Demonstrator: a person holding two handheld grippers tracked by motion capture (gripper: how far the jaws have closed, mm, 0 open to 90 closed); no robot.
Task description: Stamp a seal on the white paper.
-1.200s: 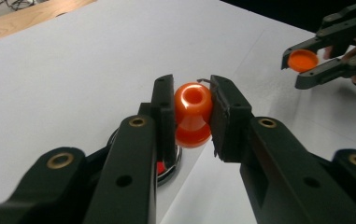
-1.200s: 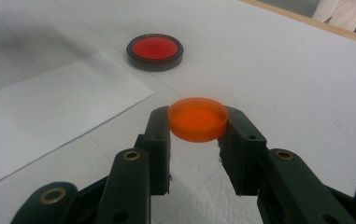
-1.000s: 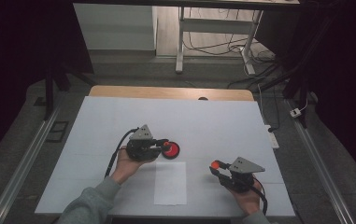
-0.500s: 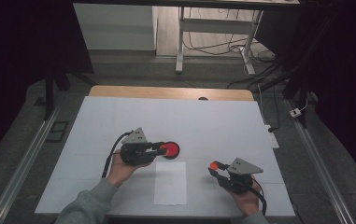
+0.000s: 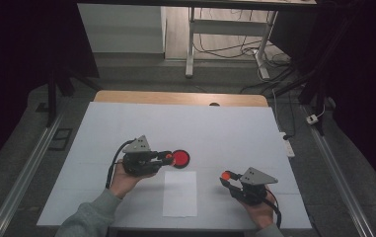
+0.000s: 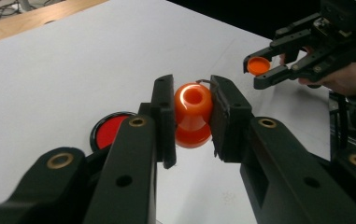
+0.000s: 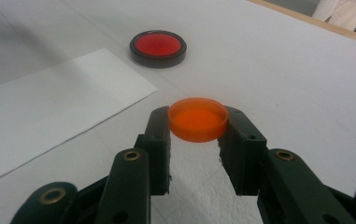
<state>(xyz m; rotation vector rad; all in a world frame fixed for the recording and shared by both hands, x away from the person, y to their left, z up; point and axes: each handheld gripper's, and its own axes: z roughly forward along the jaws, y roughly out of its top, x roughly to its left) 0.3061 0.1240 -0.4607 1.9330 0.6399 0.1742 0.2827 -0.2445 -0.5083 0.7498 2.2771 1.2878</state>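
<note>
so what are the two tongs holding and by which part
Left tongs grip a small orange bottle by its neck. Right tongs pinch an orange cap across its rim.

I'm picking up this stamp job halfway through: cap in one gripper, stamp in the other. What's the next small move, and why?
Probably lower the left gripper so the orange stamp presses onto the red ink pad. The stamp is already clamped and uncapped, its orange cap held aside in the right gripper, and the pad lies open just beside the stamp. The white paper waits nearer the person.
</note>
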